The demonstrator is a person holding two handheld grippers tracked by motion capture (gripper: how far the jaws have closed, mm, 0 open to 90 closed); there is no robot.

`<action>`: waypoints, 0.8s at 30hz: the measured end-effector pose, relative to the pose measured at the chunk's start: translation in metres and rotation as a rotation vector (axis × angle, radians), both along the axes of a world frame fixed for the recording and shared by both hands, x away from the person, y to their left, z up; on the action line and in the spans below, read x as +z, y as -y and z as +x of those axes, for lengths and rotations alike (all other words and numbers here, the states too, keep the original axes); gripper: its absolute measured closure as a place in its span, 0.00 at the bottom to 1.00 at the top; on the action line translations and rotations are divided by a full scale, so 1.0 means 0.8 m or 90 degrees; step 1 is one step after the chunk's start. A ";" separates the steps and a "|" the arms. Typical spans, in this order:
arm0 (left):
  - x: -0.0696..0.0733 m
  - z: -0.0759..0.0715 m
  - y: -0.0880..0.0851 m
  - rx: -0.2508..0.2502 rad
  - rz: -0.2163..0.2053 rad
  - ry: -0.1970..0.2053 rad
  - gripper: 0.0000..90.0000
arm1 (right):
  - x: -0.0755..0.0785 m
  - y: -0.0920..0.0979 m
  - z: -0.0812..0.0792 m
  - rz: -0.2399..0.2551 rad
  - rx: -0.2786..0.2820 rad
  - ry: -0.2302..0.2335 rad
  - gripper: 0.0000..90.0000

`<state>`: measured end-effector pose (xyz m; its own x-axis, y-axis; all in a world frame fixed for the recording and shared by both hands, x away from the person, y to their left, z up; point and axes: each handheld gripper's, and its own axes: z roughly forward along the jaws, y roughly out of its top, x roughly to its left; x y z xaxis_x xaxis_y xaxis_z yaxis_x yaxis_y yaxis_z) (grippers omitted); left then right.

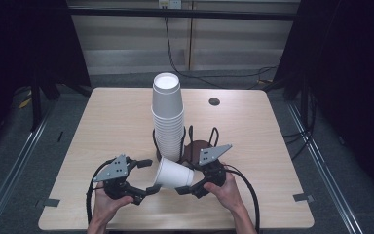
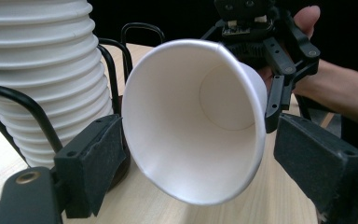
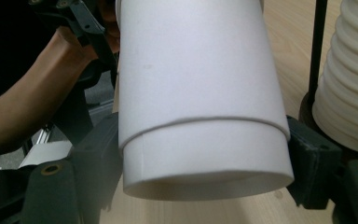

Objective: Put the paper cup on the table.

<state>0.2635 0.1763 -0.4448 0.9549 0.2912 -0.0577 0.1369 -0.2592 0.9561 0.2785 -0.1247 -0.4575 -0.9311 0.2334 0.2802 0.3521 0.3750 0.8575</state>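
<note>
A white paper cup (image 1: 174, 174) lies on its side just above the table's front, mouth toward the left. My right gripper (image 1: 187, 179) is shut on its base end; in the right gripper view both pads press the cup (image 3: 200, 93) and a step line rings its wall. My left gripper (image 1: 148, 175) stands at the rim end. In the left gripper view the cup's mouth (image 2: 196, 121) faces me between the jaws, with one pad (image 2: 93, 158) against the rim and a small gap at the other pad (image 2: 317, 158). A tall stack of upturned cups (image 1: 167, 117) stands behind.
The stack sits in a black wire holder (image 1: 187, 141) with a dark round base, just beyond both grippers. The wooden table (image 1: 117, 117) has a small round hole (image 1: 214, 101) at the back right. Tape marks (image 1: 51, 202) lie at the front corners. Cables trail from both grippers.
</note>
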 end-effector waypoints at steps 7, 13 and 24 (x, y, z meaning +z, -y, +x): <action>-0.001 0.002 0.001 0.002 -0.012 -0.005 0.17 | -0.001 -0.003 -0.001 0.032 0.003 0.017 0.27; -0.004 0.005 0.005 -0.010 -0.010 -0.006 0.15 | 0.000 -0.005 -0.002 0.036 0.010 0.023 0.27; -0.007 0.010 0.016 -0.018 -0.004 -0.025 0.03 | 0.000 -0.013 -0.004 0.024 0.024 0.039 0.27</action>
<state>0.2715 0.1638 -0.4506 0.9596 0.2637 -0.0976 0.1676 -0.2578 0.9515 0.2754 -0.1140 -0.4577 -0.9545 0.1886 0.2309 0.2854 0.3544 0.8905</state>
